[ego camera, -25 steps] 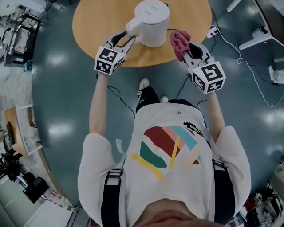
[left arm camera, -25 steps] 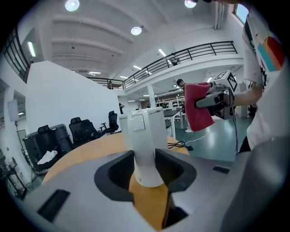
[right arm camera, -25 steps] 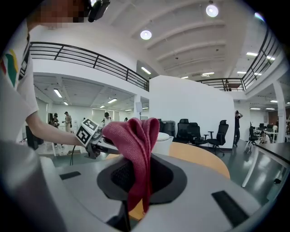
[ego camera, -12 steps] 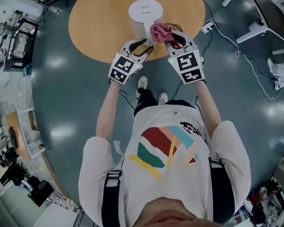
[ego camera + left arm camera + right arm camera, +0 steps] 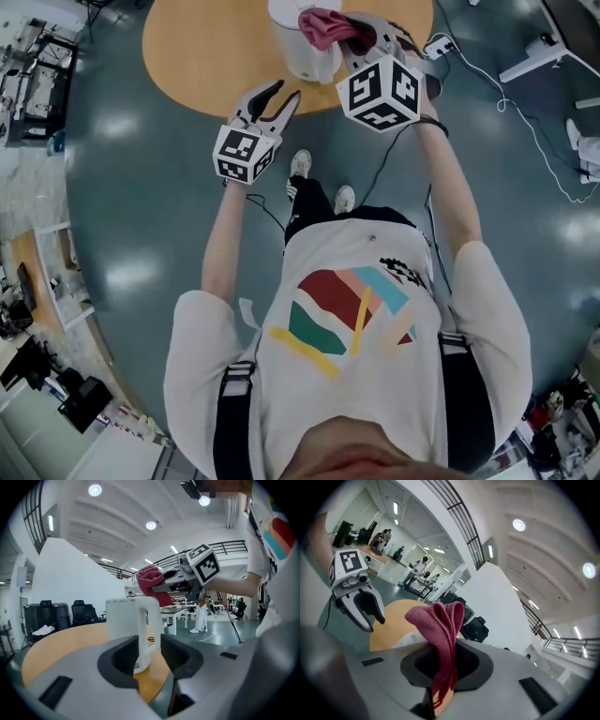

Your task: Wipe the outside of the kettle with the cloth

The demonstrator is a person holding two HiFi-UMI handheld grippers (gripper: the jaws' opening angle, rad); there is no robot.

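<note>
Cloth point(image 5: 323, 26) rose up kettle point(image 5: 300, 56); left hand-held gripper point(image 5: 287, 90) withdrew.

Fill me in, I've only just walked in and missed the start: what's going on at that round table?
A person with a gripper in each hand is working on a white kettle on the round wooden table. The right gripper is clamped on a pink cloth and holds it at the kettle's top. The left gripper hangs open near the table's edge, its fingers apart and off the kettle, whose handle faces it.

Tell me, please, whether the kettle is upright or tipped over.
Upright: the kettle stands on its base on the table, sides and handle vertical.
</note>
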